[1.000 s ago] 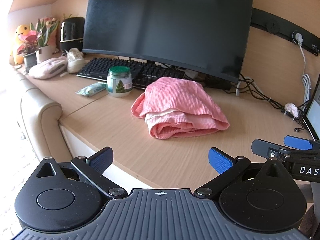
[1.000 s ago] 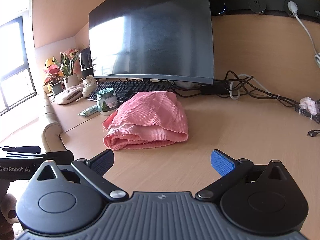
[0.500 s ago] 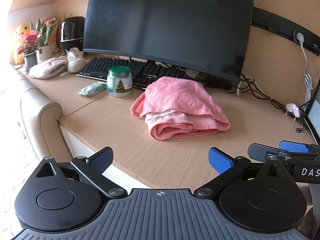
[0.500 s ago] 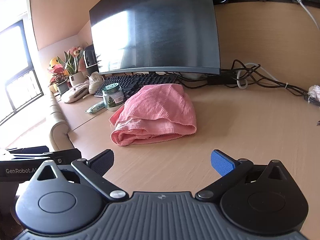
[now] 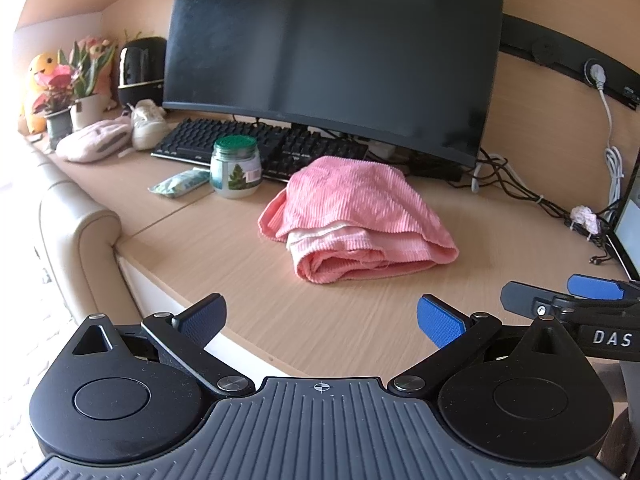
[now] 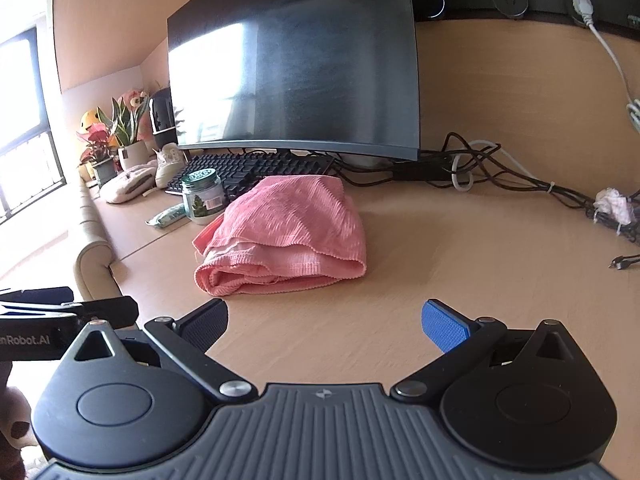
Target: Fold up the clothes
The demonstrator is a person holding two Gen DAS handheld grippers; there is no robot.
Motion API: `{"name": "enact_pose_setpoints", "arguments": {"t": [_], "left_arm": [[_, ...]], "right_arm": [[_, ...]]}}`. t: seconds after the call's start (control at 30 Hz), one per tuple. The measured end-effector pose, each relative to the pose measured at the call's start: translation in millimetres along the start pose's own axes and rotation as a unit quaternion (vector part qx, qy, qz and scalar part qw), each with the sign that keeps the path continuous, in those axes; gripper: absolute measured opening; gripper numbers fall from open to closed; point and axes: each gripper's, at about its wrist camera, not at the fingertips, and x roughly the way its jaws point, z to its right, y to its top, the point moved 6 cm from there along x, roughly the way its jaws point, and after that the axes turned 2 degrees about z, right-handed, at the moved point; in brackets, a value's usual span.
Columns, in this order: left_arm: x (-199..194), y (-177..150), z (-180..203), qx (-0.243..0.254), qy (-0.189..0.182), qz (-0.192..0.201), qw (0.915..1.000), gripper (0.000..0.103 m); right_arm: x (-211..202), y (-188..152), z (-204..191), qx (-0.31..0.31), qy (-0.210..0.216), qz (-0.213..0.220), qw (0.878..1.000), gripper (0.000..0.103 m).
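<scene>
Grippers, left [image 5: 320, 316] & right [image 6: 325, 318], are hovering wide open & empty near desk [image 5: 248, 280] edge, facing pink garment [image 5: 356, 220] lying bundled mid-desk w/ folding seemingly done or about to restart; next probably needing approach.

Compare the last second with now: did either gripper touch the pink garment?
No. The right gripper swung slightly left and nearer the pink garment, open. The left gripper stayed open, well short; garment, jar and keyboard unmoved.

Pink ribbed cloth [image 5: 360, 220], black monitor [image 5: 332, 60], green-lidded jar [image 5: 236, 168].
</scene>
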Motion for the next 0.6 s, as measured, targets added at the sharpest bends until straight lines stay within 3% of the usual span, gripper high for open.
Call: {"name": "enact_pose_setpoints", "arguments": {"t": [0.6], "left_arm": [[1.8, -1.8, 2.1, 0.004, 0.003, -0.009, 0.9999, 0.103]], "right_arm": [[2.2, -1.0, -1.0, -0.013, 0.002, -0.007, 1.000, 0.103]]}}
